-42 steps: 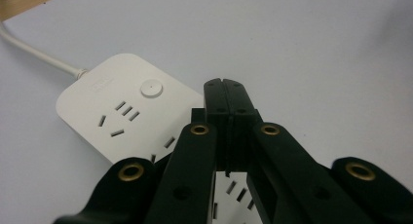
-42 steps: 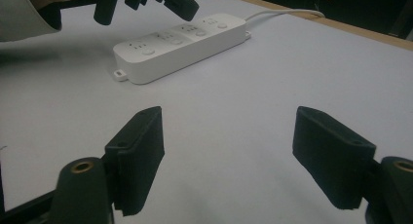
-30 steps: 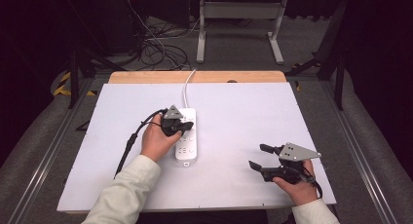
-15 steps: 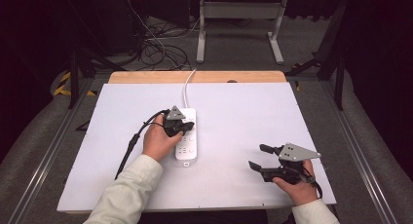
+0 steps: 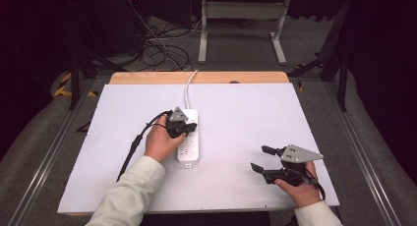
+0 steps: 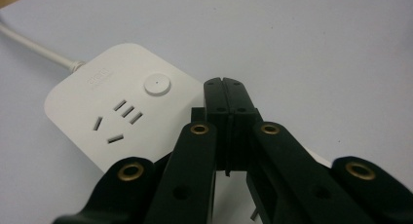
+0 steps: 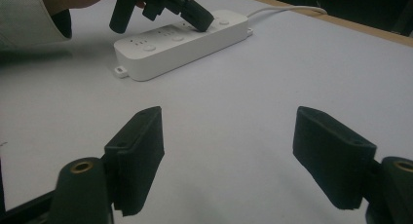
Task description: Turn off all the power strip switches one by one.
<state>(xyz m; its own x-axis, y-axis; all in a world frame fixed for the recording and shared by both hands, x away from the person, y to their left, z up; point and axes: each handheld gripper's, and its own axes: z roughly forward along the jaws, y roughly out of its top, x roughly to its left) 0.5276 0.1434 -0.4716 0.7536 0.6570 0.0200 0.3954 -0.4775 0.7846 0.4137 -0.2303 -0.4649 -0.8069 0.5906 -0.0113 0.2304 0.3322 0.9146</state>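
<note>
A white power strip (image 5: 189, 148) lies lengthwise in the middle of the white table (image 5: 246, 118). Its cord (image 5: 189, 87) runs off over the far edge. My left gripper (image 5: 190, 128) is shut, and its tips rest on or just above the strip's far half. In the left gripper view the shut jaws (image 6: 225, 87) sit beside a round button (image 6: 157, 84) and a socket (image 6: 117, 119) on the strip (image 6: 78, 112). My right gripper (image 5: 259, 158) stands open near the front right, with nothing between its fingers (image 7: 139, 153). The right gripper view has the strip (image 7: 165, 51) farther off.
A wooden strip (image 5: 147, 77) borders the table's far edge. The left gripper's black cable (image 5: 132, 152) trails across the table to the front left. Behind the table, a metal stand (image 5: 241, 24) and loose cables (image 5: 162, 51) are on the floor.
</note>
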